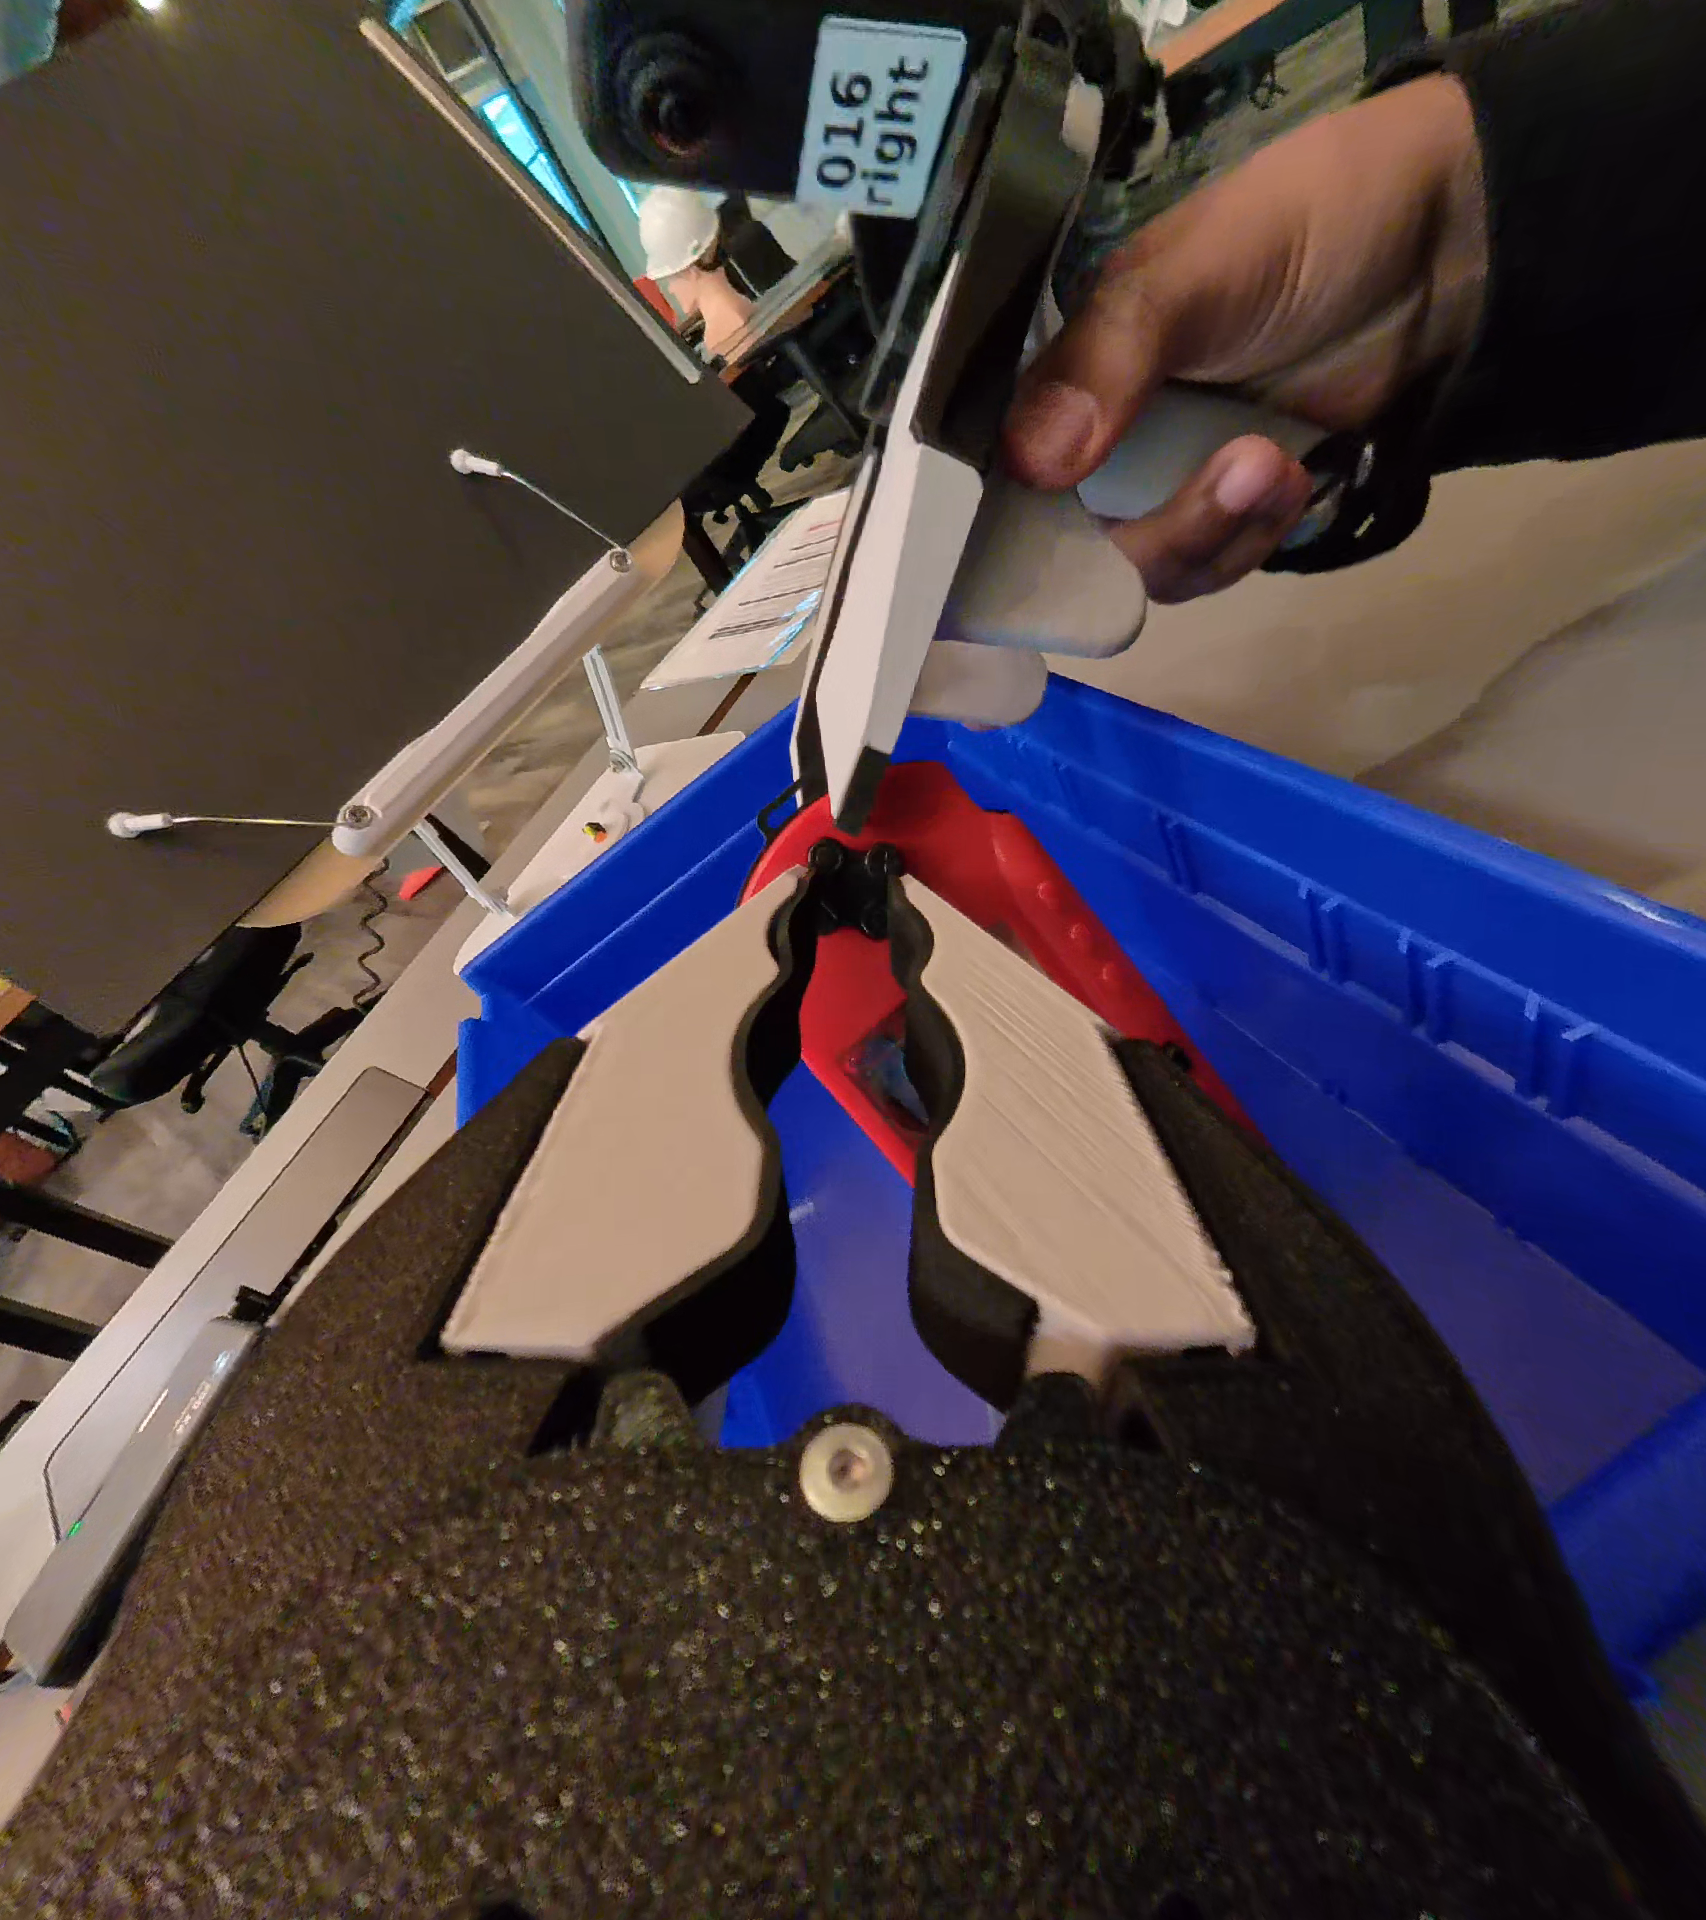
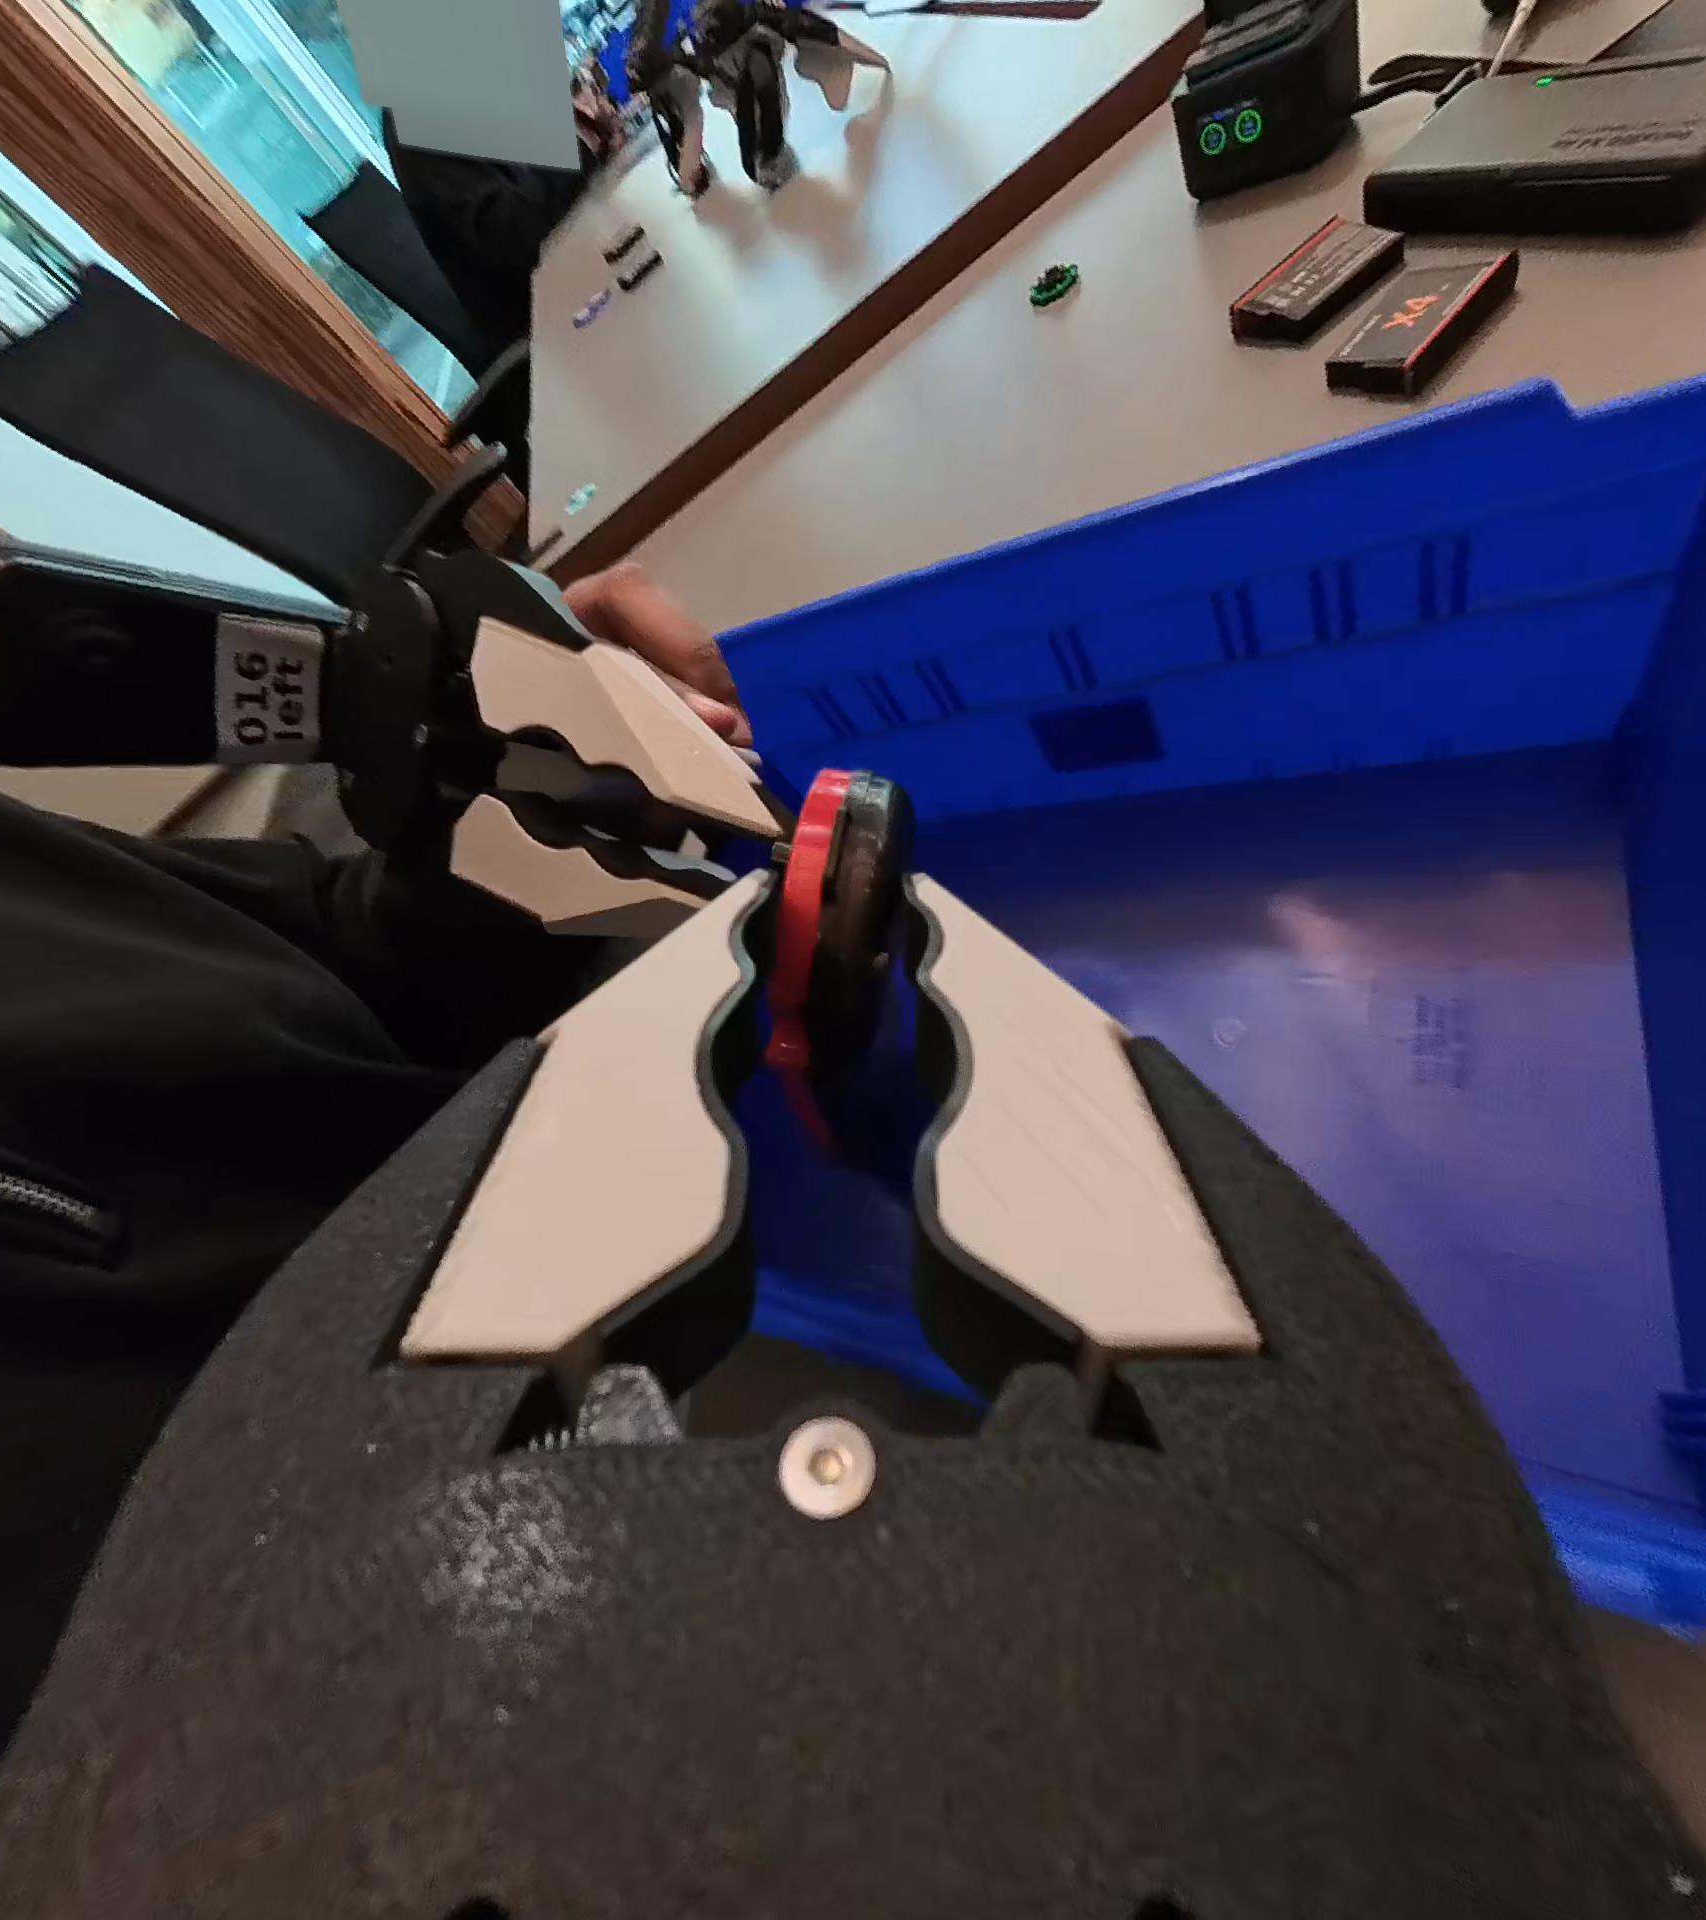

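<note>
- Your left gripper (image 1: 851, 883) pinches a small black clip-like piece (image 1: 854, 885) on the flat red plastic part (image 1: 994, 862).
- Your right gripper (image 2: 833, 894) clamps that red part's rim, edge-on, with its black disc (image 2: 870, 883).
- Both are held above the open blue plastic bin (image 2: 1348, 665) on the grey table (image 2: 932, 416).

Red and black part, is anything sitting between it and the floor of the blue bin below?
Nothing visible. The red and black part is clamped by the right gripper and the left gripper over the blue bin, whose floor looks bare wherever the fingers don't hide it.
</note>
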Demonstrator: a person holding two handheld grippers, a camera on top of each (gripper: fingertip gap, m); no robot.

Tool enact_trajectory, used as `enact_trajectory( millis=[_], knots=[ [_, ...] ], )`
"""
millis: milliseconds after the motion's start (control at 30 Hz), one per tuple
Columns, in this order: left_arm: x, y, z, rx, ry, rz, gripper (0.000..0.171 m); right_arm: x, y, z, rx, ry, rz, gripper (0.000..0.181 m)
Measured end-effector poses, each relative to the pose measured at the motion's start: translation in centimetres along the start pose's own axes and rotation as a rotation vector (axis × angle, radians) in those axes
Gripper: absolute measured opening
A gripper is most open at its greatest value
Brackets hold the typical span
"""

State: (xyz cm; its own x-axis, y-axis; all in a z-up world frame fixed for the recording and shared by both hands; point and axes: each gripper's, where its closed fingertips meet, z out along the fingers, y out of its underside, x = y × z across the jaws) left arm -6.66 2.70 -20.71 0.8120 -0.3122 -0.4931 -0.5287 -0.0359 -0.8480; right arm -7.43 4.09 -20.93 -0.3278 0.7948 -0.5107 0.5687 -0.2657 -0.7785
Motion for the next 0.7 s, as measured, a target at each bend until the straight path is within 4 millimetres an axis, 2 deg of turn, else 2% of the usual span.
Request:
enact_trajectory(
  millis=[100,367,400,467,533,567,700],
  knots=[
    [0.3,0.0,-0.1,0.007,0.02,0.009,0.012,0.0,0.2,0.0,-0.014,0.004,0.008,0.021],
    [1.2,-0.6,-0.7,0.083,0.118,0.019,0.011,-0.7,0.9,-0.1,0.008,-0.115,0.147,0.02],
    [1.3,-1.0,-1.0,0.112,0.135,0.011,0.005,-0.9,0.8,-0.2,0.011,-0.124,0.153,0.019],
    [1.9,-3.2,-2.1,0.247,0.219,-0.081,0.0,-0.4,0.7,-0.3,0.017,-0.11,0.163,0.021],
    [1.5,-1.2,-1.0,0.101,0.111,0.081,0.0,0.4,0.3,-0.7,0.036,-0.095,0.177,0.02],
    [1.2,-0.8,-0.7,0.064,0.071,0.105,0.0,0.5,0.3,-0.8,0.037,-0.078,0.168,0.02],
    [1.2,-2.1,-1.1,0.116,0.075,-0.031,0.0,0.5,0.2,-0.7,0.042,-0.025,0.109,0.02]
  ],
)
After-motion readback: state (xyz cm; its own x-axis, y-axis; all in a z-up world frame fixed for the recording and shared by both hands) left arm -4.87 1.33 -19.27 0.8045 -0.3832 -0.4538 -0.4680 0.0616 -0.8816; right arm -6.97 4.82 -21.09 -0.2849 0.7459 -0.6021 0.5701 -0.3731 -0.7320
